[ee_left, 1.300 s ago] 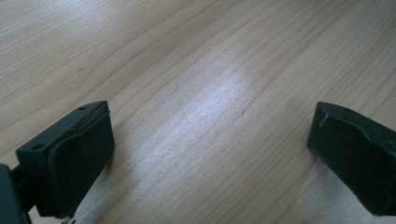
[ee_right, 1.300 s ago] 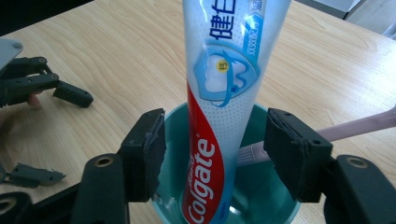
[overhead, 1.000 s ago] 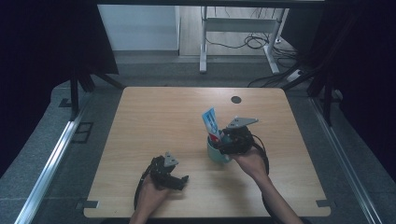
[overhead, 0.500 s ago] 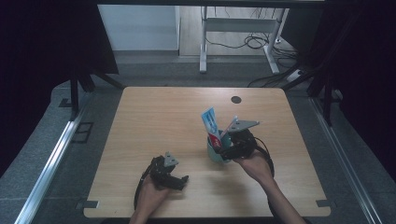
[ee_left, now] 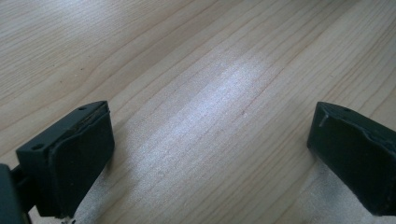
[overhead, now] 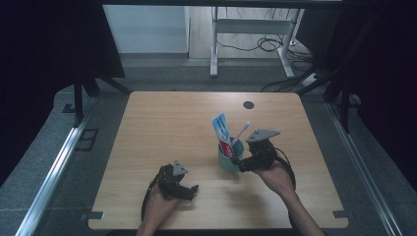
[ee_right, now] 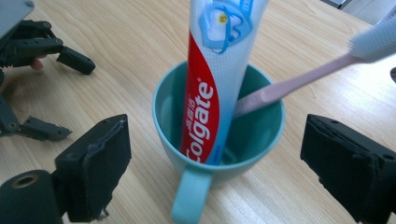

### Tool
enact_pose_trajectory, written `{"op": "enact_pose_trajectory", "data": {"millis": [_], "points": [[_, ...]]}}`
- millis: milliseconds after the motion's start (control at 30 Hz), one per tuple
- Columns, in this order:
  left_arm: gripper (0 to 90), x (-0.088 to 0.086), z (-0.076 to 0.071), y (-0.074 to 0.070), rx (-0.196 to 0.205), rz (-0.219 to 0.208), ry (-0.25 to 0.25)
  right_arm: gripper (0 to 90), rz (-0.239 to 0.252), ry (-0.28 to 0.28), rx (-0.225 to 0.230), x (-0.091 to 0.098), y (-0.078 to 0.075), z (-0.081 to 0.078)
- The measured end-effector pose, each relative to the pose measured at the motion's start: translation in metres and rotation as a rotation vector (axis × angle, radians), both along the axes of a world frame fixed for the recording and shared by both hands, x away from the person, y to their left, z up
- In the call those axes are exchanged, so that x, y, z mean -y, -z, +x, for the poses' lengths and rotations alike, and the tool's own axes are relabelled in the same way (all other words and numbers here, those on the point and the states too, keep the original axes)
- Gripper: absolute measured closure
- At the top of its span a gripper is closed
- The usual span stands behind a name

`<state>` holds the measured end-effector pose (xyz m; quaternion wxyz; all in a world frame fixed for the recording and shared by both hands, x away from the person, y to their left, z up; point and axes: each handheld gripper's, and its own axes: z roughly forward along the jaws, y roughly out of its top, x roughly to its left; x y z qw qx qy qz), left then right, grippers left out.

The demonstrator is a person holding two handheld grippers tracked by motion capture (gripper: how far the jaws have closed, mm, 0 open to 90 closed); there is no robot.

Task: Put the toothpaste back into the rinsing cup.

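While my left gripper (overhead: pixel 193 189) rests agape on the table (overhead: pixel 167 123), my right gripper (ee_right: pixel 219 172), jaws apart, faces the mug (ee_right: pixel 261 140); next, I judge, closing on it.

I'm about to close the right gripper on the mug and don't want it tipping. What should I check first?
1. Right gripper open: ok.
2. Mug between its fingers: ok.
3. Handle faces the gripper, off the fingers' path: ok.
4. Toothpaste tube and toothbrush inside the mug, sticking out above the rim: ok.
5. Left gripper apart from the mug: ok.
6. Finger height against the mug wall: cannot tell.
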<state>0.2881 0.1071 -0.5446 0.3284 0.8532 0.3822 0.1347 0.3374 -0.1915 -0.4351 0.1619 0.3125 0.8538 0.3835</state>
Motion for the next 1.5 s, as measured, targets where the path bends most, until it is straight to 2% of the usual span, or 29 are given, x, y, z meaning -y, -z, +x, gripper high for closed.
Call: {"op": "enact_pose_trajectory", "data": {"millis": [567, 1167, 1500], "points": [[0.6, 0.000, 0.000, 0.000, 0.000, 0.000, -0.003, 0.1, -0.030, 0.034, 0.023, 0.026, 0.000, -0.007], [0.6, 0.000, 0.000, 0.000, 0.001, 0.000, -0.004, 0.0, -0.066, 0.093, 0.034, 0.060, 0.002, -0.014], [0.6, 0.000, 0.000, 0.000, 0.000, -0.001, -0.004, 0.8, -0.065, 0.140, 0.021, 0.081, 0.008, -0.020]]}}
